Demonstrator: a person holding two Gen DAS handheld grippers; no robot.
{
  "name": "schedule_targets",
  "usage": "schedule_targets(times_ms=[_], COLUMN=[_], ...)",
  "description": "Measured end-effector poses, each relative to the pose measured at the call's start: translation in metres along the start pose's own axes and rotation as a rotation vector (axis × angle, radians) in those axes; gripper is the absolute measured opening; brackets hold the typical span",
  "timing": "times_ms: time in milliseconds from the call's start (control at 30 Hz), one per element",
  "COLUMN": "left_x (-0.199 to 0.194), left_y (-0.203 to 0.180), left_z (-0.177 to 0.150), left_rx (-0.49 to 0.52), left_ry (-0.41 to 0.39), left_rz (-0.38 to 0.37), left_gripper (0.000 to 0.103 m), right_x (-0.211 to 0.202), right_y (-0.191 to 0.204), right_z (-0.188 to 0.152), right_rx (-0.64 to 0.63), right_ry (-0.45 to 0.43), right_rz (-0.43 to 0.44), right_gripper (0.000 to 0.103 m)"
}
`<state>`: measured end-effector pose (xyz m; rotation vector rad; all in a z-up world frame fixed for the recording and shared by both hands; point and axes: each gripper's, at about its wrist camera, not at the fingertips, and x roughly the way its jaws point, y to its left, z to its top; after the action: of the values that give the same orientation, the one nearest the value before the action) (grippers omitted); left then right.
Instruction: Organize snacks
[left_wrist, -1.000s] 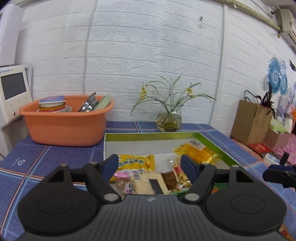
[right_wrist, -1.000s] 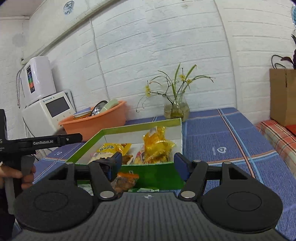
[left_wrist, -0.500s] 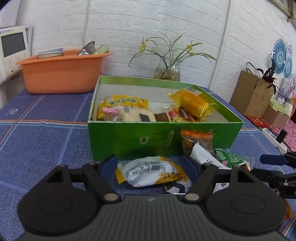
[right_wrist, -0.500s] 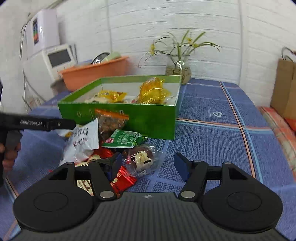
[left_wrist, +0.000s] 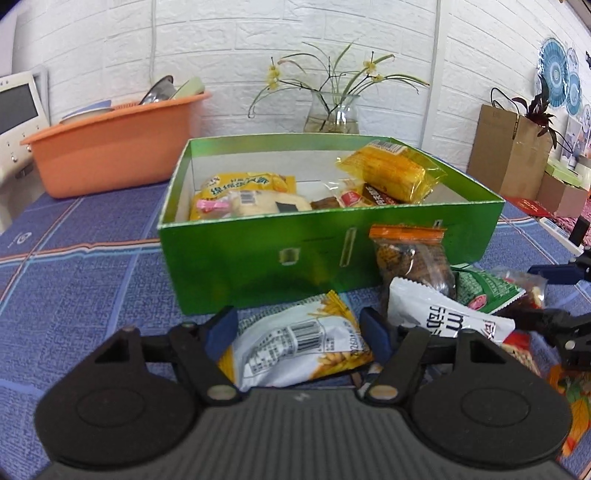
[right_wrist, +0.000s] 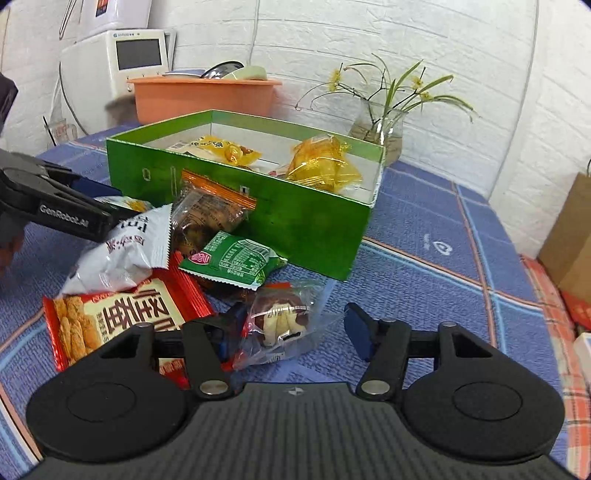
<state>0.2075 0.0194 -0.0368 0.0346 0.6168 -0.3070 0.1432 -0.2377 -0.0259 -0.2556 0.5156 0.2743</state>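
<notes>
A green box (left_wrist: 258, 254) on the blue cloth holds several snack packs, with a yellow pack (left_wrist: 388, 173) on top at the right. Loose snacks lie in front of it. My left gripper (left_wrist: 297, 332) is open, its fingers on either side of a white and yellow pack (left_wrist: 295, 343). My right gripper (right_wrist: 291, 328) is open around a clear-wrapped brown and white snack (right_wrist: 280, 321). Beside it lie a red biscuit pack (right_wrist: 110, 317), a white pack (right_wrist: 125, 251), a green pack (right_wrist: 232, 258) and an orange-topped clear pack (right_wrist: 207, 214). The box also shows in the right wrist view (right_wrist: 314, 225).
An orange basin (left_wrist: 110, 147) with dishes stands at the back left. A glass vase (left_wrist: 334, 110) with flowers stands behind the box by the white brick wall. A white appliance (right_wrist: 125, 62) is behind the basin. A brown paper bag (left_wrist: 506, 151) stands at the right.
Both grippers have dropped from above the box to table level in front of it. Each now has a loose snack pack between its open fingers.
</notes>
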Motion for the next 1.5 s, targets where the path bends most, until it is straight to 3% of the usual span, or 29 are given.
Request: schedule_targets(times_ms=[133, 333, 500, 667, 733, 767, 800, 833, 967, 1000, 1033, 1067, 1200, 1300, 1433, 1500], left_x=[-0.017, -0.040, -0.065, -0.090, -0.097, -0.099, -0.101, -0.102, -0.103, -0.105, -0.107, -0.109, -0.112, -0.101, -0.087, -0.080], left_y=[0.006, 0.018, 0.028, 0.033, 0.034, 0.035, 0.036, 0.038, 0.039, 0.039, 0.039, 0.039, 0.040, 0.050, 0.064, 0.070], left_z=[-0.005, -0.016, -0.024, -0.026, -0.025, -0.024, -0.023, -0.022, -0.023, -0.024, -0.026, -0.026, -0.028, -0.028, -0.024, -0.018], left_rx=[0.008, -0.022, -0.069, -0.105, -0.121, -0.126, -0.136, -0.152, -0.154, -0.143, -0.125, -0.093, 0.090, 0.198, 0.312, 0.352], left_ry=[-0.013, -0.027, -0.059, -0.108, -0.120, -0.123, -0.124, -0.124, -0.123, -0.132, -0.132, -0.122, -0.117, -0.056, -0.013, -0.016], left_rz=[0.003, 0.008, 0.014, 0.003, -0.007, -0.014, -0.020, -0.029, -0.034, -0.039, -0.037, -0.043, -0.113, -0.195, -0.196, -0.235], left_gripper=[0.060, 0.056, 0.053, 0.051, 0.042, 0.031, 0.012, 0.011, 0.013, 0.019, 0.054, 0.066, 0.074, 0.080, 0.080, 0.081], right_x=[-0.015, -0.043, -0.065, -0.076, -0.077, -0.077, -0.078, -0.080, -0.084, -0.085, -0.085, -0.086, -0.090, -0.092, -0.095, -0.095], right_y=[-0.005, -0.014, -0.010, -0.001, 0.004, 0.006, 0.009, 0.012, 0.023, 0.024, 0.023, 0.023, 0.021, 0.019, 0.020, 0.021], right_z=[-0.005, -0.007, -0.002, 0.006, 0.008, 0.009, 0.010, 0.010, 0.009, 0.008, 0.007, 0.005, 0.002, -0.001, -0.003, -0.003], right_rx=[0.017, 0.099, 0.168, 0.262, 0.294, 0.302, 0.306, 0.306, 0.288, 0.288, 0.289, 0.291, 0.304, 0.330, 0.350, 0.350], right_ry=[-0.036, -0.137, -0.219, -0.241, -0.238, -0.237, -0.238, -0.242, -0.247, -0.245, -0.243, -0.240, -0.236, -0.233, -0.226, -0.222], right_rz=[-0.037, -0.073, -0.017, 0.128, 0.181, 0.200, 0.215, 0.224, 0.240, 0.242, 0.244, 0.245, 0.243, 0.252, 0.259, 0.260], right_gripper=[0.095, 0.094, 0.094, 0.095, 0.095, 0.094, 0.095, 0.095, 0.095, 0.095, 0.095, 0.095, 0.095, 0.095, 0.095, 0.095])
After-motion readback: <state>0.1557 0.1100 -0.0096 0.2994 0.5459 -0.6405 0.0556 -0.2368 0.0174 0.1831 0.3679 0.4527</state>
